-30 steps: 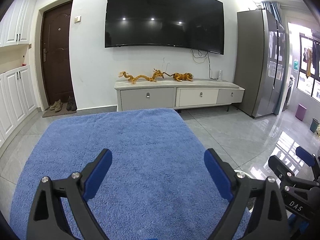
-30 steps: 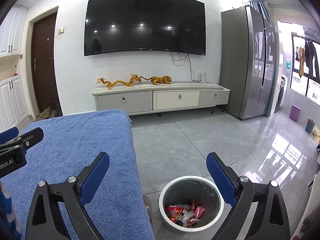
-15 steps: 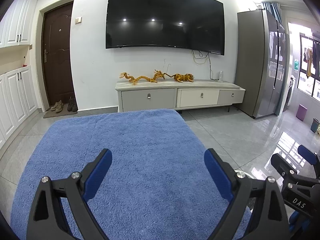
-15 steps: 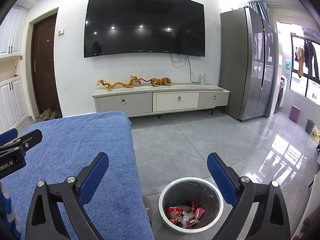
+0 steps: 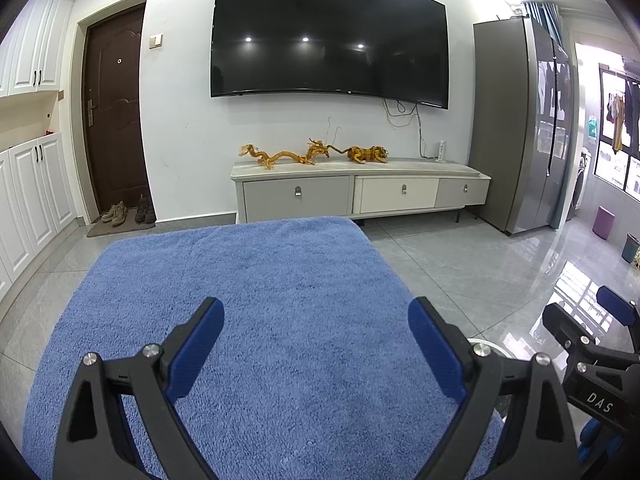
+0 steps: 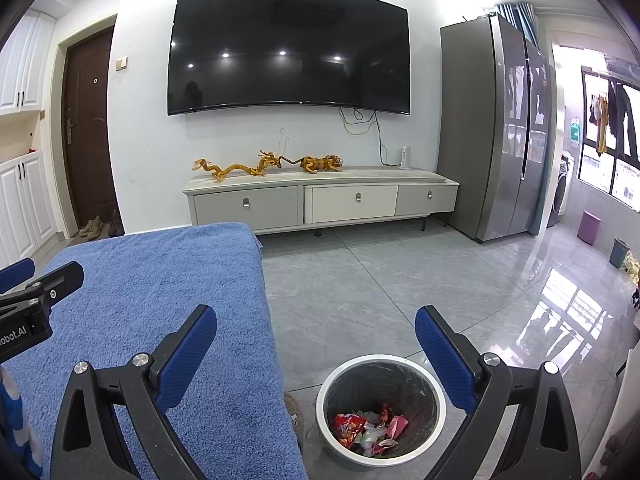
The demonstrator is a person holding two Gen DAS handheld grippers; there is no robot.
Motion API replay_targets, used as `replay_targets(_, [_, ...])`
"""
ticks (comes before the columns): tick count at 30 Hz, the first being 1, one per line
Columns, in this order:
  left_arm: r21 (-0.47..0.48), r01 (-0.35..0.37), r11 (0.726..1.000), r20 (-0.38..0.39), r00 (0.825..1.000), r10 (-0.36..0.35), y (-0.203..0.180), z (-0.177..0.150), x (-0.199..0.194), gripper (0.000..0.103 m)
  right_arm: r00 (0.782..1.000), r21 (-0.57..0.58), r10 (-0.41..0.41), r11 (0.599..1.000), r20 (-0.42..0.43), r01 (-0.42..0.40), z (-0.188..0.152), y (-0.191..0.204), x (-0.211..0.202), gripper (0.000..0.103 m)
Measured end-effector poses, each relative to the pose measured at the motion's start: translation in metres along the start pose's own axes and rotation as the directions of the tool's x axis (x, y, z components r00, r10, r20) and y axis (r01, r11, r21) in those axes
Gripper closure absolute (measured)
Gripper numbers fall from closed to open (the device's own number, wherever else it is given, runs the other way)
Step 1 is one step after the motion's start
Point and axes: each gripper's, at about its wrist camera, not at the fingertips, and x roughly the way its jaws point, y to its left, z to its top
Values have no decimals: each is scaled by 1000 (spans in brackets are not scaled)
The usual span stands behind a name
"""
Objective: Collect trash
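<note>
Over the blue-towelled desk (image 5: 248,280) at left, left gripper (image 5: 316,332) w/ fingers spread wide, empty, then right gripper (image 6: 316,340) likewise open & empty above the bin (image 6: 436,384) on the floor, trash (image 6: 370,430) inside it.

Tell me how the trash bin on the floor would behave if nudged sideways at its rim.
The trash bin looks light: only a few wrappers lie at its bottom. It would probably slide easily on the glossy tile floor. Being tall and narrow-based, it might tip.
</note>
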Motion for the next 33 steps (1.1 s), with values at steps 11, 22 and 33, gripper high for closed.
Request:
replay_targets(11, [3, -5, 1000, -1, 1000, 5, 0, 0, 0, 10, 1000, -1, -4, 1000, 3, 4, 1, 0, -1, 3])
replay_targets(22, [7, 0, 1000, -5, 1000, 0, -1, -1, 1, 10, 1000, -1, -6, 1000, 4, 6, 1, 0, -2, 2])
replay_targets(33, [16, 6, 1000, -14, 1000, -6, -4, -3, 3, 10, 1000, 1, -11, 1000, -2, 11, 0, -1, 0, 2])
